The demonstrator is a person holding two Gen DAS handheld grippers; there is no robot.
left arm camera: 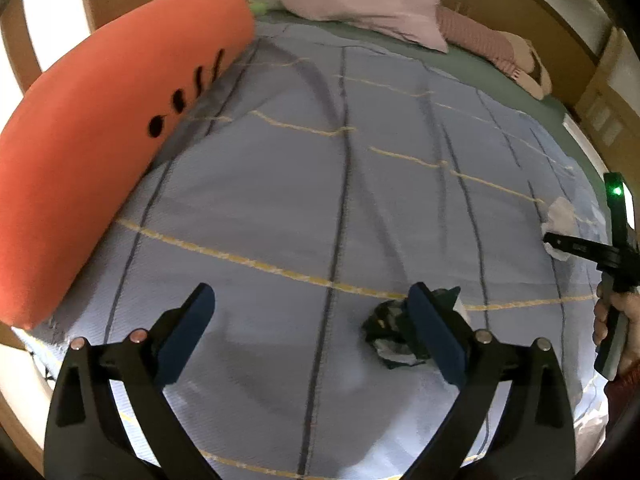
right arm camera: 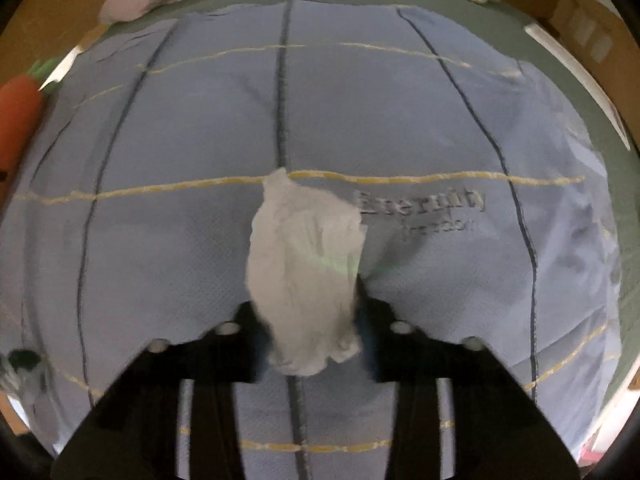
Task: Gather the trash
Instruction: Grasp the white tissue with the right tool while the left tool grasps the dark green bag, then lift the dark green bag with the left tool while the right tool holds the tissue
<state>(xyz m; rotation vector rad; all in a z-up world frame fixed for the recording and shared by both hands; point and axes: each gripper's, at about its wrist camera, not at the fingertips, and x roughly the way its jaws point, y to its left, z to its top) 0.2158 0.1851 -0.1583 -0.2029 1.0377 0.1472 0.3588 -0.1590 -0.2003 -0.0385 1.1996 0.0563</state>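
Note:
A crumpled white tissue (right arm camera: 306, 276) is pinched in my right gripper (right arm camera: 310, 320), held just above the blue checked blanket (right arm camera: 160, 140). The same tissue (left arm camera: 560, 220) and right gripper (left arm camera: 554, 242) show at the right edge of the left wrist view. My left gripper (left arm camera: 310, 304) is open over the blanket. A crumpled dark wrapper (left arm camera: 394, 332) lies on the blanket by its right finger (left arm camera: 434, 336), partly hidden behind it. The wrapper also shows at the left edge of the right wrist view (right arm camera: 20, 364).
A long orange carrot plush (left arm camera: 100, 152) lies along the bed's left side. A pink pillow (left arm camera: 360, 0) and a striped soft toy (left arm camera: 492, 48) lie at the head of the bed. Cardboard boxes (right arm camera: 588, 28) stand to the right.

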